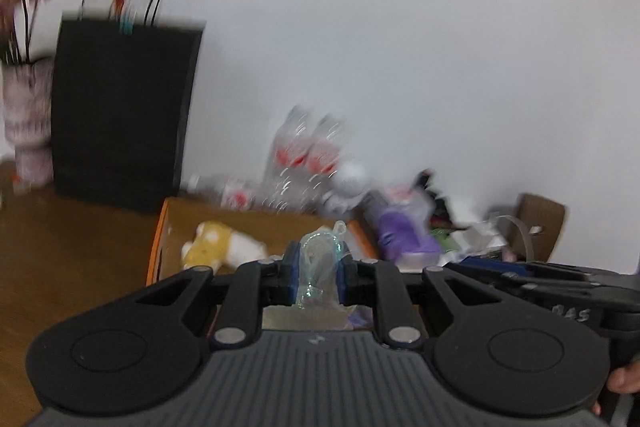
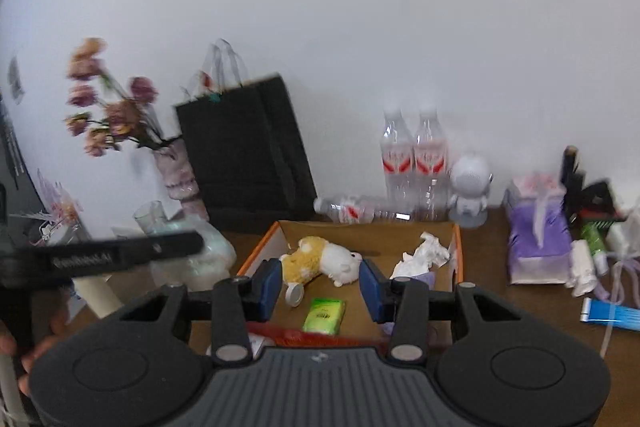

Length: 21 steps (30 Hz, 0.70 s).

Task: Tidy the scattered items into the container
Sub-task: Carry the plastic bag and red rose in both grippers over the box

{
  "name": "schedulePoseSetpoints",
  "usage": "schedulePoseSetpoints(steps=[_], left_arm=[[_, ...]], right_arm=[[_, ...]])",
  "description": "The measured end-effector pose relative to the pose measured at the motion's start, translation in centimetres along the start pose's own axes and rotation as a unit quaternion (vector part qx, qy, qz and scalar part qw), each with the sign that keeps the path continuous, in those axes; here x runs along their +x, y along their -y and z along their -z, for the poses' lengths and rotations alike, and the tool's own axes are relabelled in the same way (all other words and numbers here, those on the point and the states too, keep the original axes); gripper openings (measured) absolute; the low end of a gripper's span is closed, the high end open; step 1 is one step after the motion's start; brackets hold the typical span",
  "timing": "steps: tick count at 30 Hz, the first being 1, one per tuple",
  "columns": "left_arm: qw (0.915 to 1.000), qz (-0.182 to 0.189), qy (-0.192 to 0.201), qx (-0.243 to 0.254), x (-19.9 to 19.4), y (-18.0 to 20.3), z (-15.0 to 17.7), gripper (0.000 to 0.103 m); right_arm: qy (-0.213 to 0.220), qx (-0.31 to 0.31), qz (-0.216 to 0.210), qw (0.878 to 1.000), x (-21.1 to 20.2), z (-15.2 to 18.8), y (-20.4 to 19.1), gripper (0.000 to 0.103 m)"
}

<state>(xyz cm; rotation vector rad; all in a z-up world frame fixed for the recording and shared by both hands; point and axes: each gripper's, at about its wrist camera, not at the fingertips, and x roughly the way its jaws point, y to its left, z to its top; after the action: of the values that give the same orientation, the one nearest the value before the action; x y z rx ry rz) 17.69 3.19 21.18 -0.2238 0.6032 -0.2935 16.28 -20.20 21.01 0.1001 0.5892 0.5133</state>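
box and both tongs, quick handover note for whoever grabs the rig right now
Left tongs: shut on a clear plastic wrapper, held above the box.
Right tongs: open, empty, over the box.
Done: plush toy, crumpled tissue, green packet and white cap are in the box.
Left: drop the wrapper in; a lying bottle and the purple pack are outside the box.

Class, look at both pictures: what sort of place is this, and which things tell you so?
Probably a lived-in room at home: a wooden table against a white wall, cluttered with a vase of flowers, water bottles and a cardboard box holding a plush toy.
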Motion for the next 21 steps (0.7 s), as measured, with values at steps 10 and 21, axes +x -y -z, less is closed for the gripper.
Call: schedulePoseSetpoints(steps=[10,21], left_arm=[[0.9981,-0.024,-0.055,-0.016,8.0,-5.8,3.6,0.019],[0.9983,0.002,-0.058,0.008,4.9,-4.8,10.0,0.019]], right_arm=[[-0.119,-0.035,0.033,0.992,9.6,1.5,4.7,0.076],[-0.191,-0.019,0.125,0.973,8.2,15.3,11.8,0.079]])
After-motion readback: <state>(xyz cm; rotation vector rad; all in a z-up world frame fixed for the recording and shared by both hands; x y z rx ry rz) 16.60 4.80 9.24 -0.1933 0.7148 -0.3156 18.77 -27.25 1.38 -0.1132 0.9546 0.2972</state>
